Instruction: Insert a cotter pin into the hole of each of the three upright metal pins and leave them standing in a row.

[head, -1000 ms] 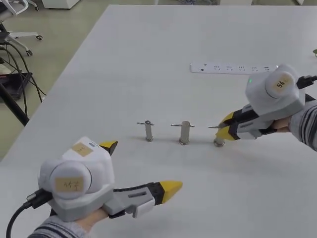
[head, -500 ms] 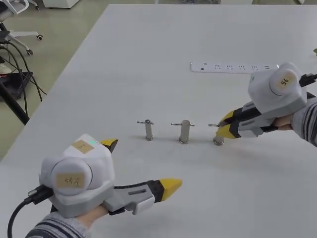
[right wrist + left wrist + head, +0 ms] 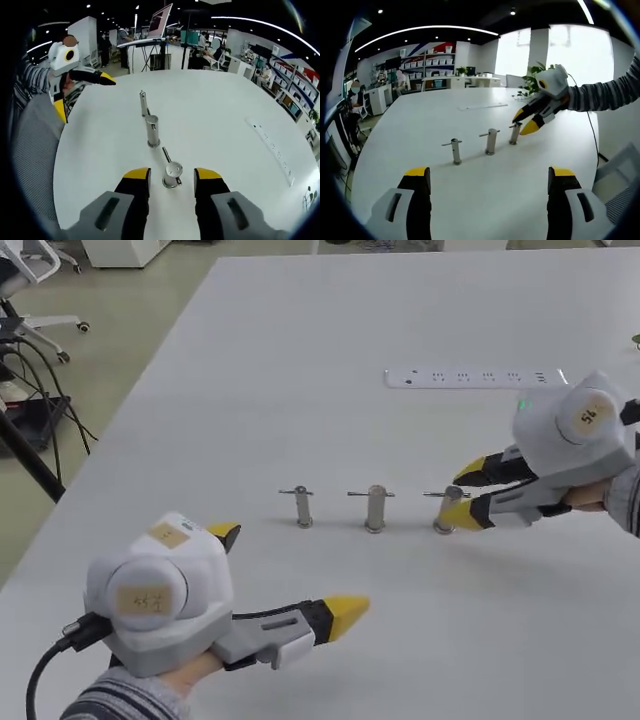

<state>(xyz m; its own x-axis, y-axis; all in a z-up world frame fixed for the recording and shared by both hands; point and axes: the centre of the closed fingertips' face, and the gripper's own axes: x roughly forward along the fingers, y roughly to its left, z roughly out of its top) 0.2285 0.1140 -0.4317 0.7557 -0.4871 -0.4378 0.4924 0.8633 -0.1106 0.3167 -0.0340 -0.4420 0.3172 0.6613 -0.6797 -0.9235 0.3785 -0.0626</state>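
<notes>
Three metal pins stand upright in a row on the white table (image 3: 300,360), a little below the middle of the head view: the left pin (image 3: 303,508), the middle pin (image 3: 374,510) and the right pin (image 3: 446,511). Each is a short silvery cylinder on a wider foot. Each has a thin cotter pin (image 3: 294,490) run crosswise through it near the top. That makes three cotter pins, one to a pin.

There are two grippers, both with yellow-tipped black jaws. The right gripper (image 3: 466,494) comes in at 3 o'clock of the row. From the head view its tips overlap the right pin, and I cannot tell whether they touch. The right gripper view settles it: the jaws stand apart on either side of that pin, with table showing in both gaps and nothing gripped. The other two pins line up beyond it toward 12 o'clock.

The left gripper (image 3: 288,570) sits at 7 o'clock of the row, well apart from it. In its own view the jaws are spread wide with nothing between them.

One white power strip (image 3: 475,377) lies at 1 o'clock of the row, well apart.
</notes>
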